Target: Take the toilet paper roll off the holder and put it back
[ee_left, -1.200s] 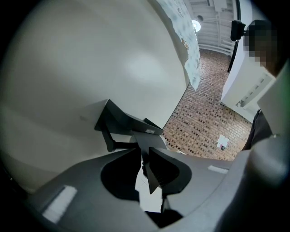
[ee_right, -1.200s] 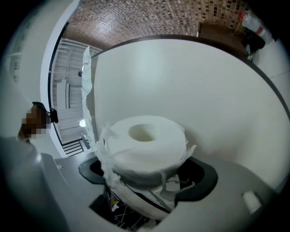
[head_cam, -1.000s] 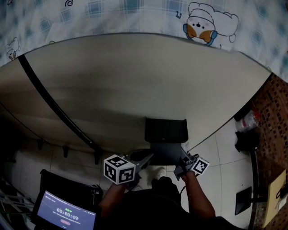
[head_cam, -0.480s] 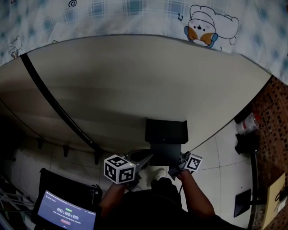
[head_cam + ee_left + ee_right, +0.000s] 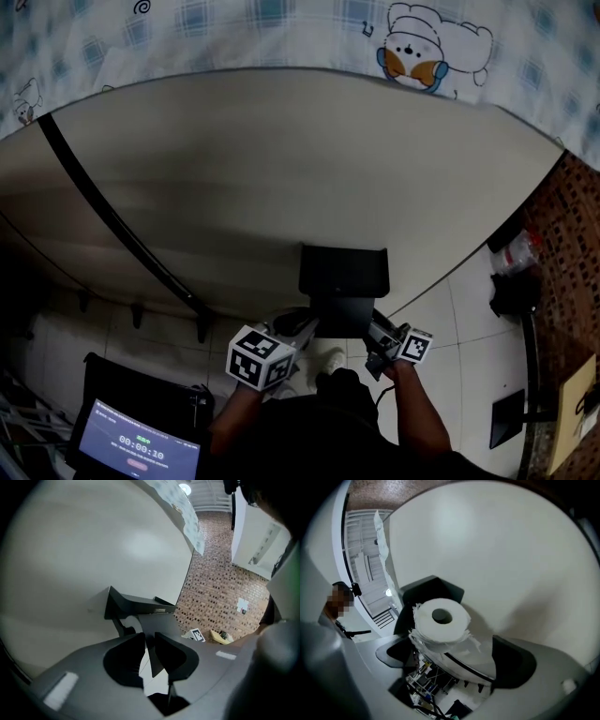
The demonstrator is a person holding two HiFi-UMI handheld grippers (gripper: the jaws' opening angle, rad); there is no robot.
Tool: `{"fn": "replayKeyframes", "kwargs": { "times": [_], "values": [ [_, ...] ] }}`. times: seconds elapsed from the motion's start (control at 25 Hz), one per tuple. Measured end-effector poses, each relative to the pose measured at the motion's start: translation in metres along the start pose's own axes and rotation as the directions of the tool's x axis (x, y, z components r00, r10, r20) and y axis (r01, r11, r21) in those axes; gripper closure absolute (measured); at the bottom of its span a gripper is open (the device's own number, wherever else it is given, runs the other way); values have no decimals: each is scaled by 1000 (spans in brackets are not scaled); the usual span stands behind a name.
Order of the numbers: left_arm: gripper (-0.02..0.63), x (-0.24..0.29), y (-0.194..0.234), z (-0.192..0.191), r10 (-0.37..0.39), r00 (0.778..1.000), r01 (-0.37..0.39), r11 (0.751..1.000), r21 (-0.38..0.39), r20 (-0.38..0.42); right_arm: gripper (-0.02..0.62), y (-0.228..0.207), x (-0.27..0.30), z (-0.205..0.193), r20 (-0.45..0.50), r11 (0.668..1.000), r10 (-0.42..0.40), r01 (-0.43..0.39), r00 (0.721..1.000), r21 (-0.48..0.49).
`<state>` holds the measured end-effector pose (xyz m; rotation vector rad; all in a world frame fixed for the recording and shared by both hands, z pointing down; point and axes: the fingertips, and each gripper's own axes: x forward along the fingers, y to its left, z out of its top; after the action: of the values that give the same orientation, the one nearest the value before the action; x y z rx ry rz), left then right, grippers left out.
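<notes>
— Where is the toilet paper roll (image 5: 440, 619)?

— In the right gripper view it sits end-on on the black holder (image 5: 429, 590), at 12 o'clock from the right gripper (image 5: 450, 645). The jaws are spread wide, one at 9 o'clock of the roll and one at 3. The 3 o'clock jaw stands clear of the paper. I cannot tell whether the other touches it. The gripper has hold of nothing.

— And the left gripper (image 5: 149, 641)?

— Its jaws are drawn almost together, leaving a slit with floor tile showing through and nothing between them. The holder is at 12 o'clock, seen from the side.

— What does the head view add?

— It shows only the holder's dark top against the beige wall panel (image 5: 281, 169), and the roll is hidden beneath it. The left gripper is at 7 o'clock of the holder and the right at 5 o'clock, both just beside it.

— Is there room to move?

— The panel is close behind the holder. White tiled floor (image 5: 450, 314) lies below, and a brick wall (image 5: 572, 234) is well apart at 3 o'clock. A tablet screen (image 5: 139, 447) is at 8 o'clock. The roll's outer layer is torn, with ragged edges hanging at 5 o'clock.
</notes>
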<state>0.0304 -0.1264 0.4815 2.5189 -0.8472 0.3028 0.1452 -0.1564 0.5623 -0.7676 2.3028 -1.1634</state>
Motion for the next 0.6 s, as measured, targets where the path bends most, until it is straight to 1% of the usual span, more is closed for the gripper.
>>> {"fn": "replayKeyframes", "kwargs": {
  "times": [0.08,0.2,0.24,0.32,0.4,0.44,0.6],
  "values": [
    [520,3,3,-3,32,999,-31,999,34,-17,71,-6,-25,8,61,1000,-11,9,998,30],
    [522,5,9,-5,65,997,-62,996,69,-30,71,-7,-50,22,140,999,-51,50,989,8],
    [523,5,11,-7,71,997,-68,995,72,-33,71,-6,-56,25,162,997,-71,73,984,-7],
    [526,5,14,-8,89,996,-86,993,75,-30,71,-6,-65,31,190,985,-144,158,971,-63],
    [528,10,20,-8,119,993,-117,989,87,-17,74,-9,-68,38,191,952,-226,258,955,-162],
    [528,14,23,-7,138,990,-136,986,98,-10,77,-7,-66,40,181,933,-253,289,951,-216],
    [520,15,29,-10,187,982,-186,974,130,11,111,21,-54,38,137,858,-295,325,946,-398]
  ]
}}
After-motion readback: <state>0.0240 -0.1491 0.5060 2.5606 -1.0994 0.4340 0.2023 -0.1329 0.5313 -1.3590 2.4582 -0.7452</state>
